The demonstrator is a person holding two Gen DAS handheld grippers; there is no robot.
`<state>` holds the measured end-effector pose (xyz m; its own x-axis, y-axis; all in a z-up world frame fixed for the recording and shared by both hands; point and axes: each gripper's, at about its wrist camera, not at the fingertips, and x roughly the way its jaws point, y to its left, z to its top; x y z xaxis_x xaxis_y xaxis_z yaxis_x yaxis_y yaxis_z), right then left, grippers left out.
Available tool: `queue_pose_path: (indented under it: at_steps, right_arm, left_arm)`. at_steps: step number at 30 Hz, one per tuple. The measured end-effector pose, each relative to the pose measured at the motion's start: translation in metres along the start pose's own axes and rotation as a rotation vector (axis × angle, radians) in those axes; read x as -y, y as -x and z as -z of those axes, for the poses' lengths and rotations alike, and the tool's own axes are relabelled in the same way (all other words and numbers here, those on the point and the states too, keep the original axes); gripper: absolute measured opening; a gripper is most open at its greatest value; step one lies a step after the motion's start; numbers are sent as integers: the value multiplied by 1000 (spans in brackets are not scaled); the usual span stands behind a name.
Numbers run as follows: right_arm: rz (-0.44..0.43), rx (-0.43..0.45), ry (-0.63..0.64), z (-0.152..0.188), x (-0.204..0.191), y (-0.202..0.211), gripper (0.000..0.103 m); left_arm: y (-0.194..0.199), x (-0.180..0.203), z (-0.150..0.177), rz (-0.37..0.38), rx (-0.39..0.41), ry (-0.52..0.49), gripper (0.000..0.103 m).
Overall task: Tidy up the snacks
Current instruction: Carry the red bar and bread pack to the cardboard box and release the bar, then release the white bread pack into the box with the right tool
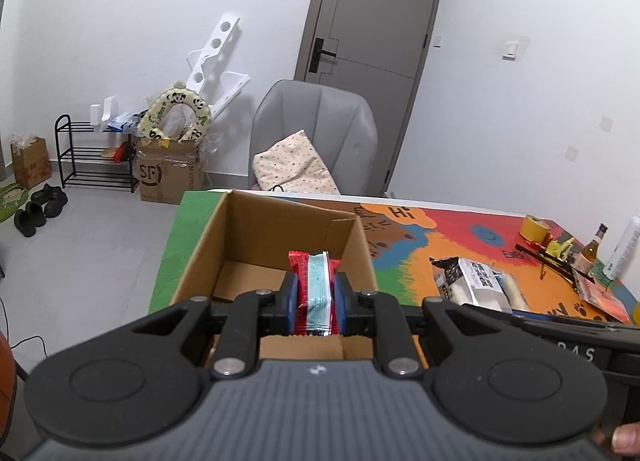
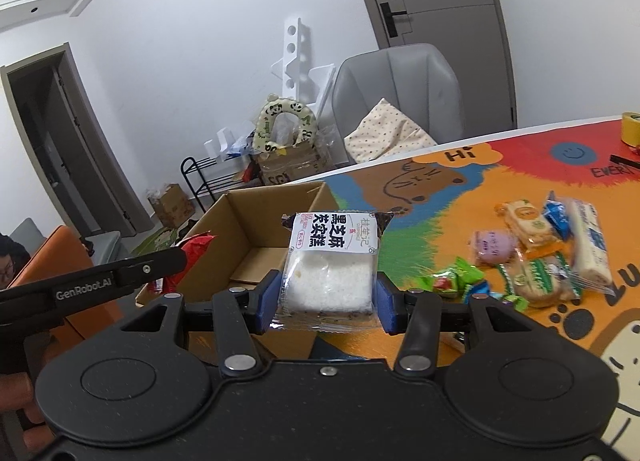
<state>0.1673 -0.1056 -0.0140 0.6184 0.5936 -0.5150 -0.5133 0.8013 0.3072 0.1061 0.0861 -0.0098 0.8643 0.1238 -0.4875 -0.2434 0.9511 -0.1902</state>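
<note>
My left gripper (image 1: 315,303) is shut on a red and pale blue snack packet (image 1: 316,289), held edge-on above the open cardboard box (image 1: 280,237). My right gripper (image 2: 326,301) is shut on a clear-wrapped white rice cake (image 2: 330,265) with a black-lettered label, just right of the box (image 2: 256,221). In the right wrist view the left gripper's finger (image 2: 120,273) and its red packet (image 2: 196,247) hang over the box's left wall. That cake also shows in the left wrist view as a rice cake (image 1: 476,281) to the right. Several loose snacks (image 2: 536,253) lie on the colourful table mat (image 2: 440,201).
A yellow tape roll (image 1: 534,227), a small bottle (image 1: 590,251) and other clutter stand at the table's far right. Behind the table is a grey chair (image 1: 316,133) with a cushion. A person (image 2: 10,261) sits at the left beside an orange seat.
</note>
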Motion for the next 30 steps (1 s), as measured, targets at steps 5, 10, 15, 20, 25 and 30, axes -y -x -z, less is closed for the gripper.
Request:
queue_pose_path:
  at_steps: [5,10,15,20,25,30]
  right_arm:
    - [-5,-16,-2,-3,-6,-12,47]
    - [-9,-19,-4,-7,-13,-24,47]
    - [-26,-21,9,-13,-26,-35,47]
    - [-45,-30,18,-16,-35,-47,47]
    - [-79,-19,5,-22,-40,-54,47]
    - [-103,4,44,-27,-47,-49,71]
  left_arm:
    - [-15,-12,-1,-10,-19,20,18]
    - [-26,-19,-1,-36,-17,8,18]
    - [-31,-26,-5,-62,-17,17,18]
    - [-28,-35,-6,-78,-24,48,22]
    - [-23,-44,-9,-76,-39,84,27]
    - [-18,-52,-9,-82,-47,119,48]
